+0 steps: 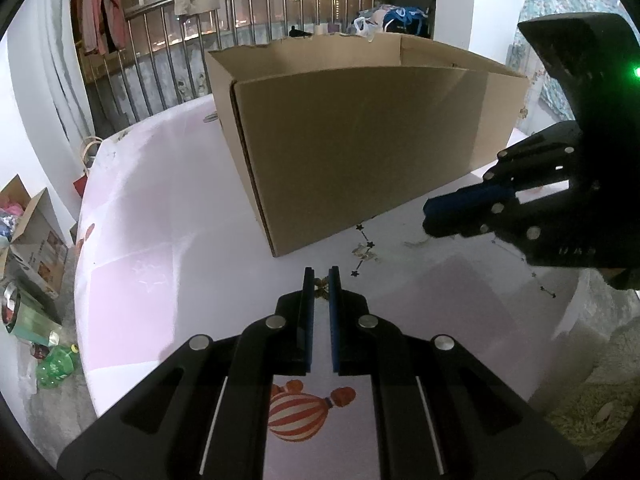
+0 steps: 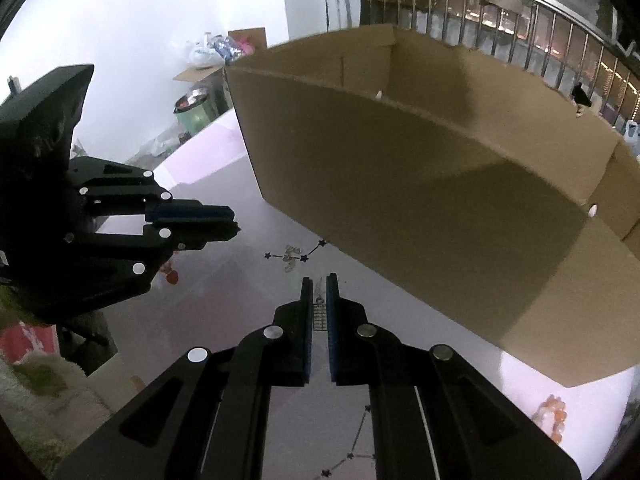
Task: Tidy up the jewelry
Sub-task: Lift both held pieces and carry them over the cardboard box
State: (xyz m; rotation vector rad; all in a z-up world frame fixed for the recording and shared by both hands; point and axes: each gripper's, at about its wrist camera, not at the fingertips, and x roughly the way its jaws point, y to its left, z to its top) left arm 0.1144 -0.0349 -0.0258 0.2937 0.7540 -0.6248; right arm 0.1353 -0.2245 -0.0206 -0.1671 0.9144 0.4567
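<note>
Two grippers are counted — the left gripper [image 1: 321, 280] and the right gripper [image 2: 319, 286] (each clamped on one small jewelry piece) — along with one cardboard box [image 1: 360, 136], one table [image 1: 160, 240] and one orange bead bracelet [image 2: 554, 418].

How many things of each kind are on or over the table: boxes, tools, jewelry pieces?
Cardboard box: 1
Tools: 2 (left tool, right tool)
Jewelry pieces: 4 (gold piece in the left tool, silver piece in the right tool, pale piece lying loose, orange bead string)
Total: 7
</note>
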